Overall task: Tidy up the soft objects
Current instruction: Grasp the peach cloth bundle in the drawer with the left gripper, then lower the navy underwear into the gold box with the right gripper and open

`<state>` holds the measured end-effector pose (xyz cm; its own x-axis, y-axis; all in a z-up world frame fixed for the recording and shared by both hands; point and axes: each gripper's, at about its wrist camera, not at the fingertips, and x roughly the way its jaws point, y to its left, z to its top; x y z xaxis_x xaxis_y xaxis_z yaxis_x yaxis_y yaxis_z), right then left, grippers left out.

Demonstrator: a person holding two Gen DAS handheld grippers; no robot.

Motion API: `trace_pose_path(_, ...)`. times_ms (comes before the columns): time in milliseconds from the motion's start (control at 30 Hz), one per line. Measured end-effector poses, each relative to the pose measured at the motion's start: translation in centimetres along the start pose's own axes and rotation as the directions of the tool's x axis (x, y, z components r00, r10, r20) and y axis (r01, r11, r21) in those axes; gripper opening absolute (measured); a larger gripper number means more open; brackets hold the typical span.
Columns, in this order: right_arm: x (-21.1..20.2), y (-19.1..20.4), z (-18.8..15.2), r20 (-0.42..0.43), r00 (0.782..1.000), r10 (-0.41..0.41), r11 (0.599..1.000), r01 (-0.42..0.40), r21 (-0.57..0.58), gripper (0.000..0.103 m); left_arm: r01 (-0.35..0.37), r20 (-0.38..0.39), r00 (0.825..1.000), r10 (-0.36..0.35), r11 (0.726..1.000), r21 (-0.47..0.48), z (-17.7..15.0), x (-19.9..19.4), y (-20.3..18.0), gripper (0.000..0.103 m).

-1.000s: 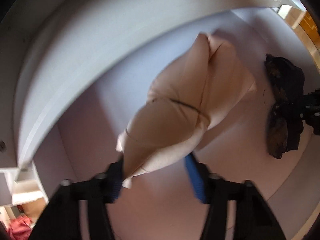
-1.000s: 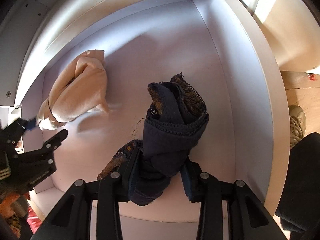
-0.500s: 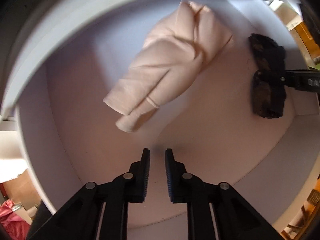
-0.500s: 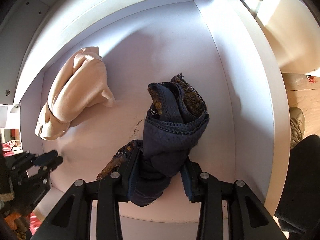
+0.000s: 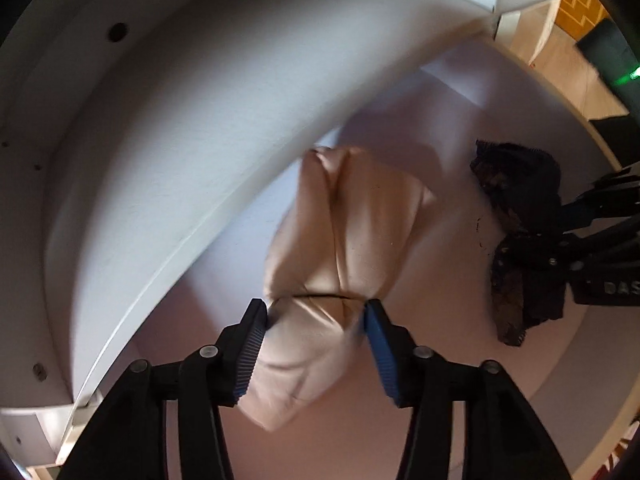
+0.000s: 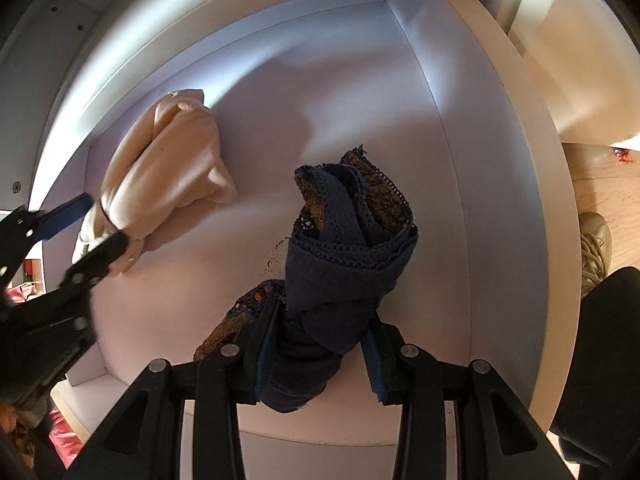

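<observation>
The left gripper's [image 5: 314, 334] just-widened fingers straddle the beige bundle [image 5: 348, 232]; the right gripper's [image 6: 316, 354] fingers clamp the navy lace garment [image 6: 344, 248].

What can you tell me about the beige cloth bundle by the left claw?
The beige cloth bundle is soft, smooth fabric, rolled into a plump, creased wad cinched by a thin dark band near its lower end. It lies on the white shelf floor near the back wall, apart from the dark lace garment. The left claw straddles the banded end, pads at its sides.

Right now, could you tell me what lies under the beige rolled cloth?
The beige rolled cloth rests on the white drawer floor, which shows bare all around it. Whatever lies directly beneath the cloth is covered.
</observation>
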<state>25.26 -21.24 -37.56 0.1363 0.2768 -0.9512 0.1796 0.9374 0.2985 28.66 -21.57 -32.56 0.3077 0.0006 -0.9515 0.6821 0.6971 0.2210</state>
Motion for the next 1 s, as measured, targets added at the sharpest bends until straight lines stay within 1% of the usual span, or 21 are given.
trace_pose_path(33, 0.0, -0.1, 0.0, 0.000, 1.000, -0.001, 1.000, 0.001, -0.001, 0.039, -0.012, -0.002, 1.000, 0.012, 1.000, 0.009, 0.0, 0.3, -0.1, 0.053)
trace_pose_path(67, 0.0, -0.1, 0.0, -0.001, 1.000, -0.003, 1.000, 0.003, -0.003, 0.039, -0.024, -0.002, 1.000, 0.024, 1.000, 0.017, 0.3, 0.5, -0.9, 0.053)
trace_pose_path(167, -0.2, -0.1, 0.2, -0.001, 1.000, -0.012, 1.000, 0.012, -0.008, 0.039, -0.044, 0.016, 0.999, 0.043, 0.999, 0.027, -0.4, 0.6, -0.8, 0.046)
trace_pose_path(200, -0.2, -0.2, 0.2, 0.001, 1.000, -0.010, 1.000, 0.010, -0.001, 0.039, -0.044, 0.013, 0.999, 0.044, 0.999, 0.022, -0.7, 0.5, -0.7, 0.045)
trace_pose_path(233, -0.3, -0.2, 0.2, 0.002, 1.000, -0.006, 1.000, 0.006, 0.010, 0.038, -0.044, 0.005, 0.999, 0.044, 0.999, 0.013, -1.4, 0.4, -1.0, 0.045)
trace_pose_path(267, -0.3, -0.4, 0.1, 0.002, 1.000, 0.001, 1.000, -0.001, 0.024, 0.038, -0.042, -0.003, 0.999, 0.042, 0.999, 0.004, -0.7, 0.4, -1.3, 0.044)
trace_pose_path(300, -0.4, -0.6, 0.0, 0.004, 1.000, 0.009, 0.999, -0.010, 0.039, 0.037, -0.037, -0.012, 0.999, 0.037, 0.999, -0.011, -1.0, 0.3, -1.0, 0.044)
trace_pose_path(367, -0.7, -1.0, -0.2, 0.003, 1.000, 0.023, 0.998, -0.023, 0.064, 0.036, -0.027, -0.032, 0.999, 0.025, 0.998, -0.052, -2.1, 0.2, -0.3, 0.044)
trace_pose_path(433, -1.5, -1.1, -0.3, 0.013, 1.000, 0.023, 0.998, -0.024, 0.065, 0.036, -0.023, -0.056, 0.998, 0.018, 0.996, -0.086, -3.2, 0.0, 0.3, 0.044)
trace_pose_path(467, -2.0, -1.2, -0.4, 0.025, 0.999, 0.027, 0.997, -0.029, 0.069, 0.036, -0.022, -0.071, 0.997, 0.015, 0.994, -0.103, -3.2, -0.1, 0.2, 0.044)
trace_pose_path(500, -2.6, -1.2, -0.5, 0.039, 0.999, 0.038, 0.996, -0.041, 0.077, 0.036, -0.019, -0.085, 0.996, 0.009, 0.993, -0.120, -4.2, -0.1, 0.7, 0.044)
trace_pose_path(633, -4.7, -1.7, -1.3, 0.087, 0.992, 0.089, 0.988, -0.099, 0.122, 0.036, 0.000, -0.132, 0.991, -0.028, 0.978, -0.207, -5.5, -0.3, 2.1, 0.044)
trace_pose_path(733, -6.2, -2.3, -2.0, 0.113, 0.987, 0.117, 0.979, -0.134, 0.154, 0.036, 0.002, -0.154, 0.987, -0.040, 0.970, -0.241, -6.1, -0.3, 2.7, 0.044)
trace_pose_path(800, -7.6, -2.6, -2.3, 0.131, 0.983, 0.130, 0.975, -0.151, 0.161, 0.036, -0.002, -0.167, 0.985, -0.039, 0.970, -0.243, -6.3, -0.3, 2.8, 0.044)
trace_pose_path(867, -8.9, -3.2, -2.2, 0.154, 0.977, 0.147, 0.972, -0.171, 0.162, 0.036, -0.007, -0.167, 0.985, -0.034, 0.971, -0.239, -5.3, -0.2, 2.5, 0.044)
trace_pose_path(933, -11.1, -3.7, -2.3, 0.188, 0.968, 0.164, 0.968, -0.195, 0.160, 0.036, -0.009, -0.166, 0.986, -0.032, 0.971, -0.241, -5.9, -0.2, 3.2, 0.044)
trace_pose_path(1000, -13.1, -4.2, -2.7, 0.216, 0.959, 0.184, 0.963, -0.220, 0.155, 0.036, -0.010, -0.164, 0.986, -0.030, 0.971, -0.239, -6.5, -0.3, 1.9, 0.045)
